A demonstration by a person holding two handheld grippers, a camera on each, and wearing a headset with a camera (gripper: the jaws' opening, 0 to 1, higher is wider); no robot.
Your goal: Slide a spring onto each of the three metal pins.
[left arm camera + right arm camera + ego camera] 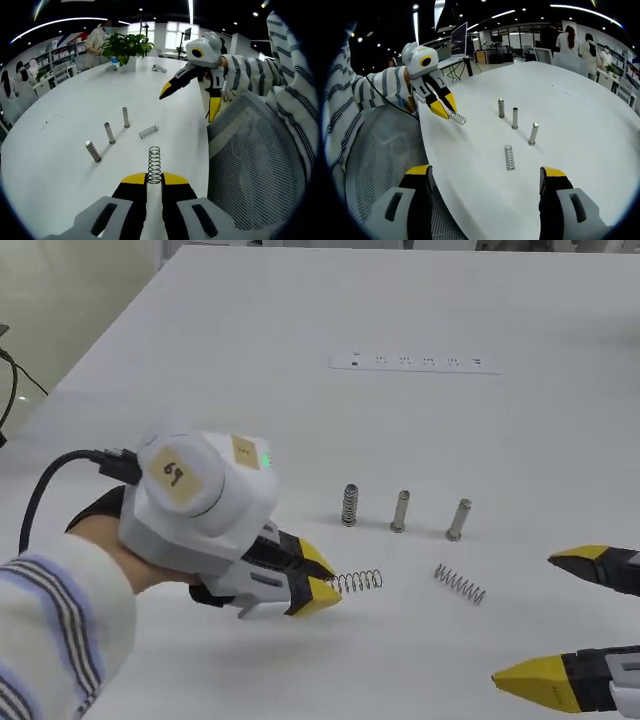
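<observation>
On the white counter [250, 340], the left claw [322, 590] grips a spring [358, 581] by one end near the bare middle pin [400, 511]; the right claw [528, 618] hangs wide near a loose spring [460, 583]. Squaring the coil's open end over the pin tip looks key.

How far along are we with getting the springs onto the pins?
One of three looks done: the left pin already carries a spring. In hand: the left gripper is shut on a second spring, short of the pins. Left: the middle pin and right pin are bare, a third spring lies loose on the table, and the right gripper is open.
</observation>
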